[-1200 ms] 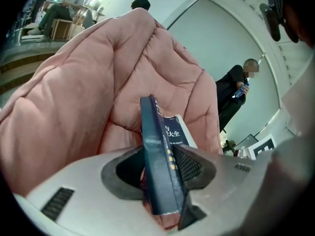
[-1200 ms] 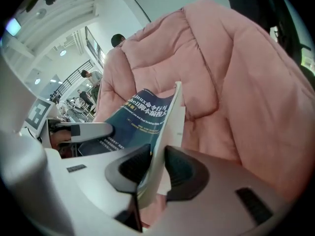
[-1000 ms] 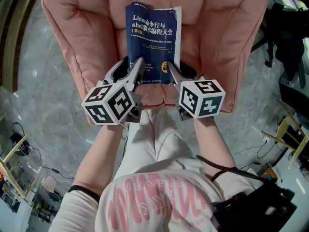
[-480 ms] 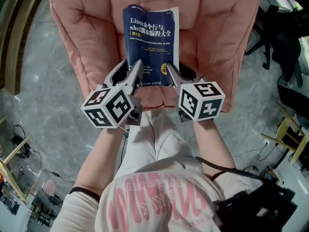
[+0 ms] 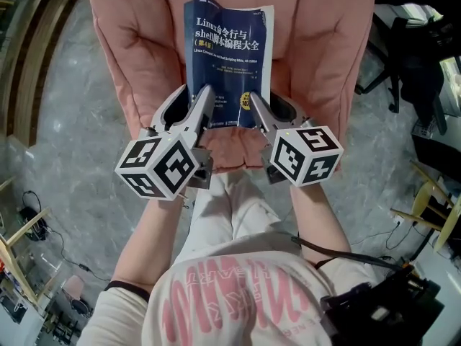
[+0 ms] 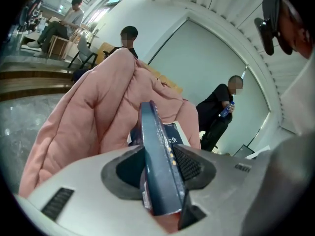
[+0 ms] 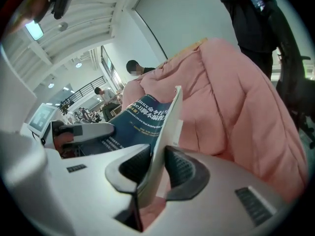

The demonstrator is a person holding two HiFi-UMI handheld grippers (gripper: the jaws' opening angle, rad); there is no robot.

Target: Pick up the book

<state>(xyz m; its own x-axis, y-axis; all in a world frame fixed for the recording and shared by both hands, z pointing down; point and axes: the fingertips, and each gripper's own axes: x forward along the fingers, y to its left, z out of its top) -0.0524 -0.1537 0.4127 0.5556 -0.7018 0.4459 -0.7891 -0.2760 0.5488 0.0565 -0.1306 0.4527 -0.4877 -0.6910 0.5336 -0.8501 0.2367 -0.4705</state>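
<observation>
Book (image 5: 229, 56), thick paperback, over pink chair (image 5: 130, 49); left gripper (image 5: 196, 107) clamps spine edge, right gripper (image 5: 259, 110) clamps page edge, both near bottom corners. Likely heavy, slightly floppy; 2-point hold suits.

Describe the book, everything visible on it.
The book is a thick closed paperback: dark blue cover, white and yellow print, white page edges. Its cover faces the head camera, in front of the pink padded chair. The left tool clamps its spine side near the bottom, the right tool its page side. Whether it touches the chair is unclear.
</observation>
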